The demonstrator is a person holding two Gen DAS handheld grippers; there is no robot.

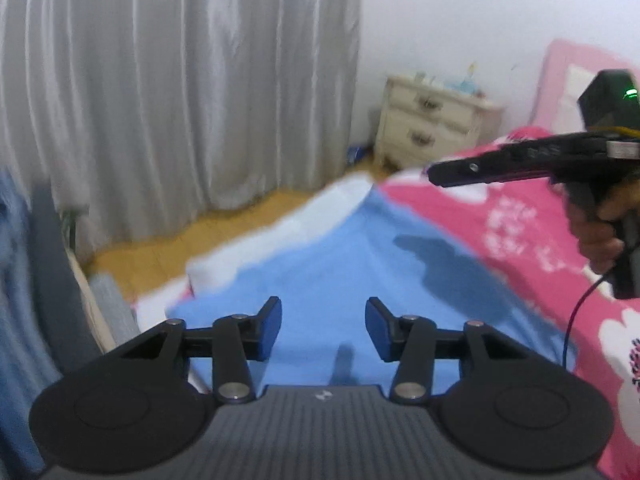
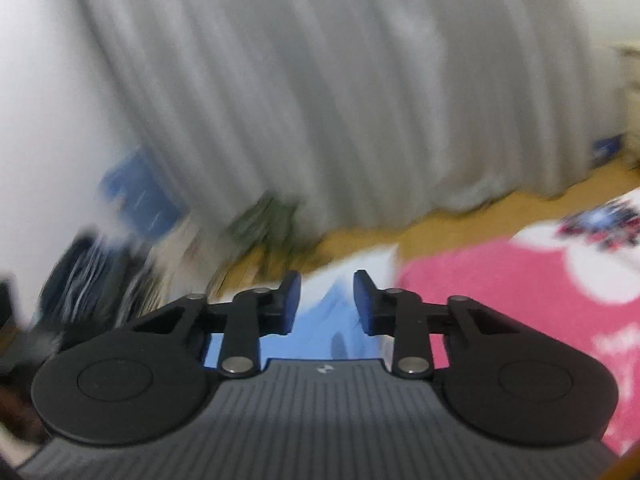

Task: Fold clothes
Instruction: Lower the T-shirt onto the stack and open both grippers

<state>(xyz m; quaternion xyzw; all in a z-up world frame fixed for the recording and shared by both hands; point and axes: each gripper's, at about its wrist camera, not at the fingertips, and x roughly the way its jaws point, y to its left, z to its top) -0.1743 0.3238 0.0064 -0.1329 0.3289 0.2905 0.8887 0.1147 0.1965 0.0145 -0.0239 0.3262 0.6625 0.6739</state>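
Currently blue garment [image 1: 328, 248] lies flat on the pink bedspread [image 1: 520, 232] for folding; left gripper [image 1: 324, 328] hovers over it half-wide, empty; right gripper [image 2: 326, 304] narrower, gripping nothing, likely repositioning

Support: bed [image 1: 520, 240], pink floral cover.
On it: blue cloth [image 1: 340, 264], spread flat, a white strip along its far edge.
Position: cloth reaches the bed's near corner, beside the floor [image 1: 168, 248].
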